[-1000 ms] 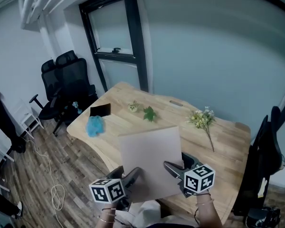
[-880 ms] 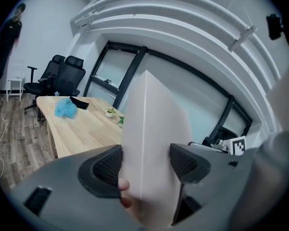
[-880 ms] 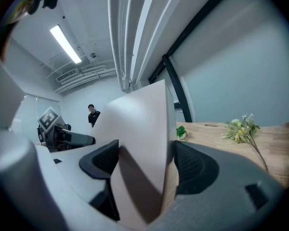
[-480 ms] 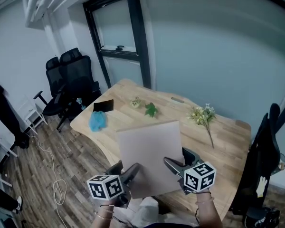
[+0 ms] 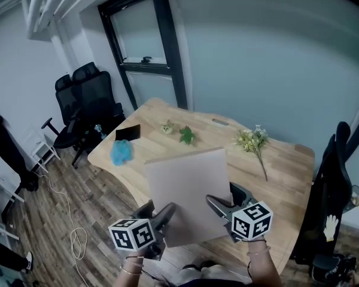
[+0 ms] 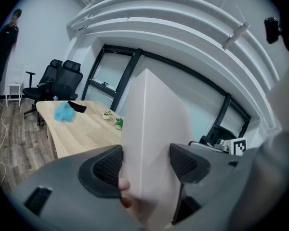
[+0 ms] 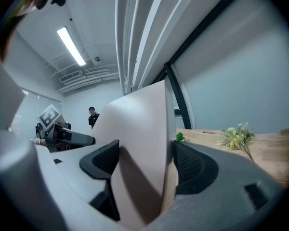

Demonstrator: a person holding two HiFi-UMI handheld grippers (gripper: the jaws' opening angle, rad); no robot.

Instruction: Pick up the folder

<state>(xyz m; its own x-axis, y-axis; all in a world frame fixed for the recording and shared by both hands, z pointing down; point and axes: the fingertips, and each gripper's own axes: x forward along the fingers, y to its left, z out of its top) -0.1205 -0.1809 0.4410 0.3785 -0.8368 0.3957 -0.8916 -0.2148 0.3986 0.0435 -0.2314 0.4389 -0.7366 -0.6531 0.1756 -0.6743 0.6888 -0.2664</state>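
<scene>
Right now the folder [image 5: 188, 193] is up off the wooden table [image 5: 287, 172], a pale sheet tilted in front of me. My left gripper [image 5: 158, 213] is clamped on its lower left edge and my right gripper [image 5: 226, 201] is clenched on its lower right edge. Beyond it on the table lie a blue cloth [image 5: 121, 153], a green leaf [image 5: 187, 137] and a flower sprig [image 5: 253, 142]; black office chairs [image 5: 87, 100] stand at the far left corner.
</scene>
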